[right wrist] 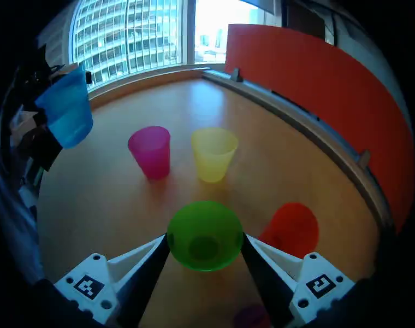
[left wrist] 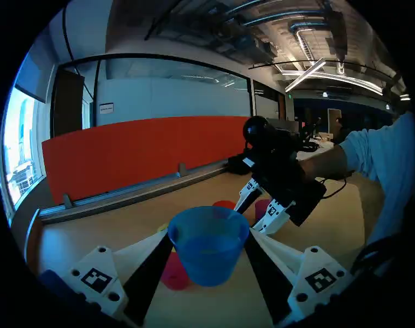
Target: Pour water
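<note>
The left gripper [left wrist: 208,241] clamps the blue cup [left wrist: 207,259], which seems to hold water. The right gripper [right wrist: 205,245] clamps the green cup [right wrist: 205,232]. Pouring is not yet begun; I think the blue cup, at ten o'clock, must come over the green and tilt.

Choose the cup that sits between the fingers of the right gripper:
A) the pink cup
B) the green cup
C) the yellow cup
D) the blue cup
B: in the right gripper view the green cup sits between the two fingers of the right gripper, while the blue cup is in the left gripper, and the yellow cup and the pink cup stand free farther off.
</note>
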Demonstrator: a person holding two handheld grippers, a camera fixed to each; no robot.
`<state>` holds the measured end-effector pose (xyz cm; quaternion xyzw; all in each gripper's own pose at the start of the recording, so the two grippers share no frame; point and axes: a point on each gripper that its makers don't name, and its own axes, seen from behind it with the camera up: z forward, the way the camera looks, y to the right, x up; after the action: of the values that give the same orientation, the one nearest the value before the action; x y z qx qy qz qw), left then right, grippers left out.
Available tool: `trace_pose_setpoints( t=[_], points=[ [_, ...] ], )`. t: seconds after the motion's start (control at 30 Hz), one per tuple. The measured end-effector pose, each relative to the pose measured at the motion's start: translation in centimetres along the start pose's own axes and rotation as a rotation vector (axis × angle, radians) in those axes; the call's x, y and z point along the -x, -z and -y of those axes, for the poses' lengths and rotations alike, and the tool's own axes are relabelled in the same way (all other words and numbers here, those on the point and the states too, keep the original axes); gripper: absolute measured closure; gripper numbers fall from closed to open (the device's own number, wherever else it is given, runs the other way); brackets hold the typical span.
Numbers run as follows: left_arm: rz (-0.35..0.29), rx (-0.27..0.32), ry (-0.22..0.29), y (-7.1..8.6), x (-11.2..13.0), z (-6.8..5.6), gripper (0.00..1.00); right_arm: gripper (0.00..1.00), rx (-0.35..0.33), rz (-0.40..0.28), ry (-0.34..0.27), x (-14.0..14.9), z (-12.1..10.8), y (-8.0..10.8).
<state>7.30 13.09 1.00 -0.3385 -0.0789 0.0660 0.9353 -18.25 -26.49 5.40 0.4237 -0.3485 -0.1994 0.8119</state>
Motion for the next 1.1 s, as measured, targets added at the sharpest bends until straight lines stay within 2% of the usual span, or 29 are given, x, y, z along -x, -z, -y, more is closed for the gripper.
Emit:
trace_pose_setpoints(
  t=[0.23,0.5,0.87,1.1],
  points=[
    [0.002,-0.003,-0.003,0.1,-0.2,-0.1,0.13,0.07,0.013,-0.063,-0.008,-0.9,-0.3,1.3],
    [0.007,-0.017,-0.001,-0.2,-0.1,0.2,0.13,0.07,0.038,-0.164,-0.013,-2.0,-0.6,3.8],
    [0.007,-0.027,0.007,-0.6,-0.3,0.2,0.13,0.07,0.078,-0.34,-0.019,-4.4,-0.6,7.9],
    [-0.007,-0.026,0.009,-0.8,-0.9,-0.2,0.13,0.07,0.107,-0.448,-0.012,-5.7,-0.4,10.2]
  ],
)
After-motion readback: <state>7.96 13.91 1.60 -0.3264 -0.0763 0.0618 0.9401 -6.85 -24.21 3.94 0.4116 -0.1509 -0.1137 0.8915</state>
